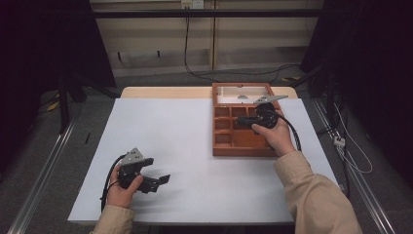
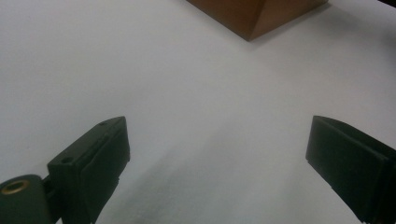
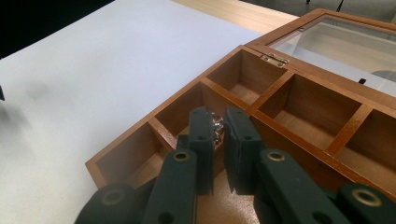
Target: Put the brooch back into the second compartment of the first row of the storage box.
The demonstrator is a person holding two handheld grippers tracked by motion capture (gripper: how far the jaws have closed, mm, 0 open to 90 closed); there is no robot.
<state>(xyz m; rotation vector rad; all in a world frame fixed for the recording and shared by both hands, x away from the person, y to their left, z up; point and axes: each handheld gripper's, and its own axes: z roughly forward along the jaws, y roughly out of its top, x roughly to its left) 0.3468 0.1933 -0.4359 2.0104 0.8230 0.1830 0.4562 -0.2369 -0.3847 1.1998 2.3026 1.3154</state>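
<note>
1. We are mid-placement: our right gripper (image 3: 218, 123) hangs over the wooden box (image 1: 220, 146), its jaws nearly shut on a small shiny metal piece (image 3: 216, 127).
2. The piece sits between the jaw tips, above a small compartment in the box's left column. It is too small for us to tell its long axis or which way it points.
3. Next, we judge, comes lowering into that compartment and opening the jaws, clear of the dividers.
4. Our left gripper (image 2: 217, 154) rests wide open and empty over the white table (image 1: 195, 146).
</note>
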